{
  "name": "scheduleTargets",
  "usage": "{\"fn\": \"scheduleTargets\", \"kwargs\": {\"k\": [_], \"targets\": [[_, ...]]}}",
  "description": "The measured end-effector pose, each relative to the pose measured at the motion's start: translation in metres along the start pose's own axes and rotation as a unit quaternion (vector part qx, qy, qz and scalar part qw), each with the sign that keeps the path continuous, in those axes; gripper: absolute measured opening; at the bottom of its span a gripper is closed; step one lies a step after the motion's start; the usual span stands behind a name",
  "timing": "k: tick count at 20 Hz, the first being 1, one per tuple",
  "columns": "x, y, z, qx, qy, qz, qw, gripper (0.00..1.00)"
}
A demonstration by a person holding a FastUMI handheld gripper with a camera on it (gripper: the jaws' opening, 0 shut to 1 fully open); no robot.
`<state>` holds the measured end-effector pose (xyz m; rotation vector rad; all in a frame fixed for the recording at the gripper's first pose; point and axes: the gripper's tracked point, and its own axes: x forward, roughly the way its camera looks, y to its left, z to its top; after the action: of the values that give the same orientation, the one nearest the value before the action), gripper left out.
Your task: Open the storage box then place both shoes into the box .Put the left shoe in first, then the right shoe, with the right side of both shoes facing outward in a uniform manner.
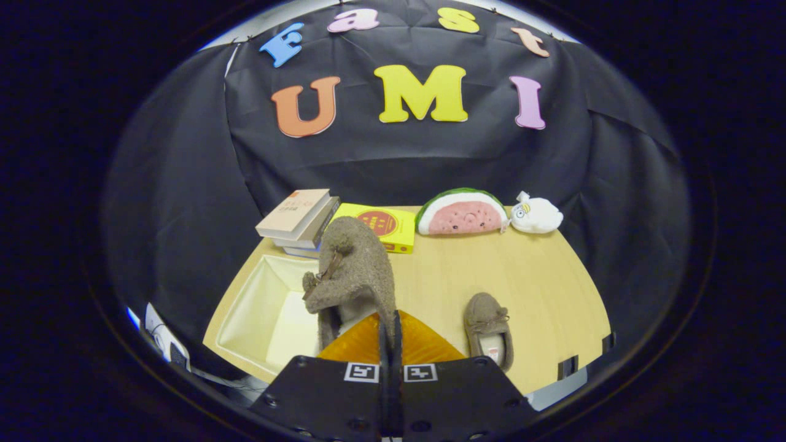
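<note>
My tongs [389,328] are pinched nearly closed on the collar of a soft, fuzzy shoe [353,276], which hangs limp and light just ahead of them above the open storage box [258,313]; the rim seems the firmest hold. I can't tell which shoe it is. The other shoe [489,328] lies on the bench [528,276] to the right of the tongs, its heel cut off by them.

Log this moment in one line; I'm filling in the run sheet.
hand-held gripper: shut on shoe, lifted beside open box | second shoe: on table | in box: no shoe visible
</note>
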<state>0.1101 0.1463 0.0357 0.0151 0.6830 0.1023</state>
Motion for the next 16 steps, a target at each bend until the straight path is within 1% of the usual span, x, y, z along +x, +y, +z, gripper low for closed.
{"fn": "scheduleTargets", "kwargs": {"k": [4, 9, 12, 16], "targets": [[0.007, 0.057, -0.005, 0.012, -0.002, 0.024, 1.0, 0.0], [0.045, 0.125, -0.035, 0.034, 0.021, 0.039, 0.998, 0.0], [0.071, 0.152, -0.056, 0.051, 0.039, 0.033, 0.997, 0.0], [0.103, 0.176, -0.089, 0.081, 0.085, 0.022, 0.993, 0.0]]}}
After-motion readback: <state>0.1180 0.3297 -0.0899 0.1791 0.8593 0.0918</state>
